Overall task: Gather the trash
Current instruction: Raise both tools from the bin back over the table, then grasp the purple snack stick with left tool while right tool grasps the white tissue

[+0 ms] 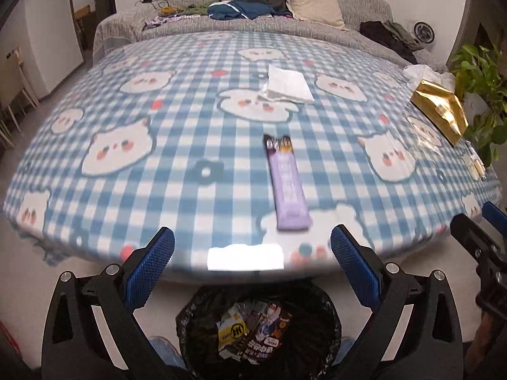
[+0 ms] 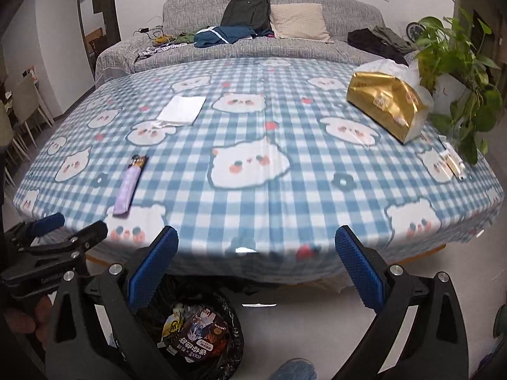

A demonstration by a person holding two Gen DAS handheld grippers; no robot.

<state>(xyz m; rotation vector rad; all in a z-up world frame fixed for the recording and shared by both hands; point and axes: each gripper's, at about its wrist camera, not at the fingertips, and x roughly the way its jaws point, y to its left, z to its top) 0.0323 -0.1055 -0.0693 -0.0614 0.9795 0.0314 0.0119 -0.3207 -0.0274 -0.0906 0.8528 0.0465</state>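
Note:
A purple snack wrapper point(image 1: 286, 183) point(image 2: 129, 186) lies near the front edge of the table with the blue checked cloth point(image 1: 177, 196) point(image 2: 285, 202). Farther back lies a white tissue point(image 1: 286, 87) point(image 2: 182, 110). On the floor below the table edge stands a bin lined with a black bag point(image 1: 326, 313) point(image 2: 229, 310), with wrappers point(image 1: 253, 329) point(image 2: 198, 332) inside. My left gripper point(image 1: 252, 269) hangs open above the bin with nothing between its blue pads. My right gripper point(image 2: 256, 269) is open and empty too, to the right of the bin.
A gold tissue pack point(image 1: 440, 109) point(image 2: 385, 104) sits at the table's right, with small packets point(image 2: 454, 161) by the right edge. A potted plant point(image 2: 456, 72) stands beyond it. A grey sofa point(image 2: 240, 47) with a backpack and clothes runs behind the table. Chairs point(image 2: 25, 110) stand at the left.

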